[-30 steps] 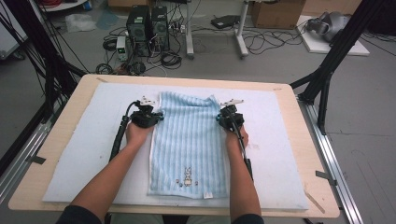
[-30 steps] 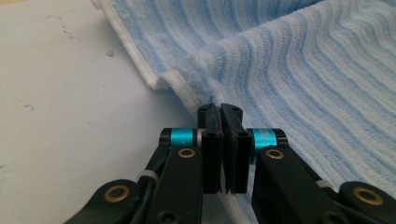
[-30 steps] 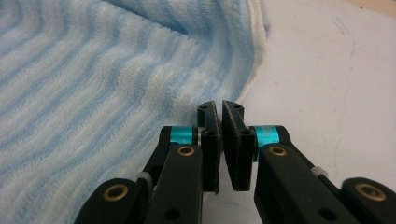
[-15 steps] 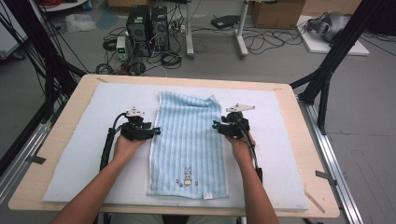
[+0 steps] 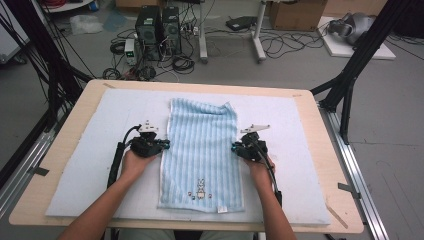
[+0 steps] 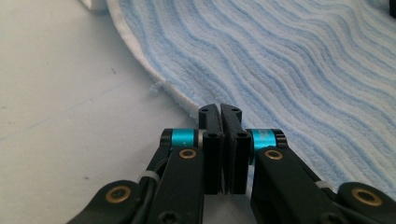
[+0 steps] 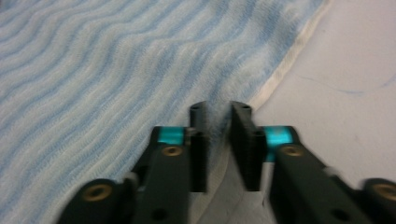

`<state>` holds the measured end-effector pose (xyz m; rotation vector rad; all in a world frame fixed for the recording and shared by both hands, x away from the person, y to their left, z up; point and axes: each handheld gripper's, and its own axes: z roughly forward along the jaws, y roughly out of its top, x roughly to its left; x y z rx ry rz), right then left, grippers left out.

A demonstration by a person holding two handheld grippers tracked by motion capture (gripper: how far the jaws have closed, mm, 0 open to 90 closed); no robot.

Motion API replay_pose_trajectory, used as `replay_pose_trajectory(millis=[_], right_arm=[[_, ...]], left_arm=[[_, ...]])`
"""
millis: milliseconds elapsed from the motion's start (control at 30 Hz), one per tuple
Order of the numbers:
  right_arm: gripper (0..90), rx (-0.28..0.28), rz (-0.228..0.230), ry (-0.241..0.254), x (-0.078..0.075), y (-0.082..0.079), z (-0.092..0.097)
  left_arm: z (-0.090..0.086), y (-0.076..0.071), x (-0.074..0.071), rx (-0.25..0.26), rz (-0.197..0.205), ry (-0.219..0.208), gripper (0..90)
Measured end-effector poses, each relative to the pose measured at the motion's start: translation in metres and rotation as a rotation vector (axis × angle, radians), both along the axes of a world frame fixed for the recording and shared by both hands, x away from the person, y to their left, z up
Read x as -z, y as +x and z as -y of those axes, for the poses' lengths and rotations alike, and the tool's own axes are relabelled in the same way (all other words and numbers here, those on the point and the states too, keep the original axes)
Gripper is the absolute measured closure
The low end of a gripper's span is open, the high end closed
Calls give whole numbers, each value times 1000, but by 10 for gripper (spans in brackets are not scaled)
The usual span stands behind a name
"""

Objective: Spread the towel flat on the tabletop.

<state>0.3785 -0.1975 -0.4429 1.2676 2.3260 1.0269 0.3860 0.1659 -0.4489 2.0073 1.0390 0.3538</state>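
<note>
A light blue striped towel (image 5: pixel 202 145) lies flat and lengthwise on the white mat, with a small rabbit motif (image 5: pixel 200 190) near its front end. My left gripper (image 5: pixel 166 145) sits at the towel's left edge, about halfway along it. Its jaws have just closed. In the left gripper view the towel (image 6: pixel 289 60) lies ahead, the gripper (image 6: pixel 220 108) is shut with its tips on the white hem, and no cloth shows between the pads. My right gripper (image 5: pixel 233 147) is at the right edge. Its jaws have just closed too, and this gripper (image 7: pixel 219 108) pinches the hem of the towel (image 7: pixel 93 70).
The white foam mat (image 5: pixel 100 115) covers most of the wooden table (image 5: pixel 65 150). Black frame posts stand at the table's left and right. Computers, cables and boxes sit on the floor beyond the far edge.
Both hands came off the upper part of the towel, moved outward and toward me, and now sit at its side edges. The towel lies flatter and slightly narrower than before.
</note>
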Motion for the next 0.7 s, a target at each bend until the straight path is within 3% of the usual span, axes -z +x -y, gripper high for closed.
replay_pose_trajectory(millis=[100, 267, 333, 400, 467, 600, 700], right_arm=[[861, 5, 31, -40, 0, 4, -5], [858, 48, 89, -53, 4, 14, -8], [851, 60, 100, -49, 5, 16, -9], [791, 51, 103, -36, 4, 15, -8], [740, 30, 100, 15, 2, 12, -6], [666, 19, 102, 88, -6, 1, 0], [630, -5, 98, 88, -9, -11, 1]], left_arm=[[0, 10, -1, -31, 7, 13, 873], [-2, 19, 3, -84, 19, -20, 875], [-3, 18, 2, -89, 24, -19, 808], [-5, 14, 1, -89, 0, -44, 612], [-8, 6, -1, -71, -8, -56, 503], [-12, -15, -3, -34, 11, -78, 465], [-17, -29, -6, -2, 18, -81, 465]])
